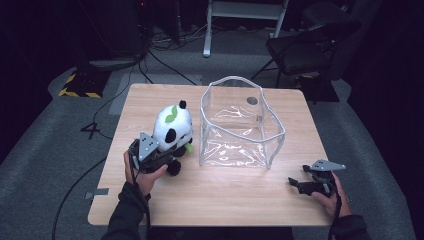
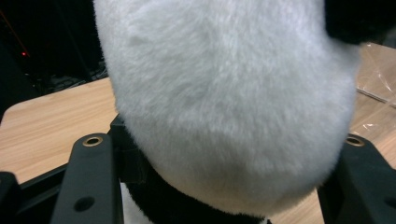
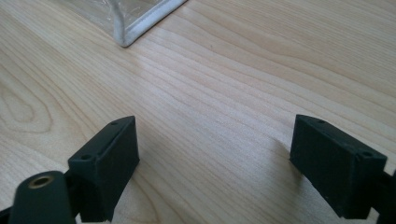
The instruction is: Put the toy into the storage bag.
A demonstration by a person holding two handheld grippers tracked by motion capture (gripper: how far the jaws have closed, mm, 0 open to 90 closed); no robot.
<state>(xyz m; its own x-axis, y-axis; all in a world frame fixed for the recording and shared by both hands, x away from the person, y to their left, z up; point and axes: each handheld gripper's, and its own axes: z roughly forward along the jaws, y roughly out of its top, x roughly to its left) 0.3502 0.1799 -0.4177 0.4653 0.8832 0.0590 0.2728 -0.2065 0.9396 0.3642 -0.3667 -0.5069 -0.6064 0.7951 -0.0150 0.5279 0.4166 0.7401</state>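
One left tool [image 1: 167, 159] clamps the plush panda [image 1: 172, 127]; right tool [image 1: 295, 182] gapes empty.

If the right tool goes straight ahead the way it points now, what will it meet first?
Probably the near corner of the clear plastic bin. The right tool, jaws open and empty, looks along bare table toward that corner, though it lies slightly left of centre, so it might pass narrowly.

I read this as a lab or recording studio — my wooden desk [image 1: 215, 200] stands alone on grey carpet [image 1: 45, 150], walls lost in darkness. Cables [image 1: 165, 60] trail past the desk's far-left corner beside hazard-striped tape [image 1: 79, 93] — a black chair [image 1: 305, 47] and white frame [image 1: 245, 15] wait behind.
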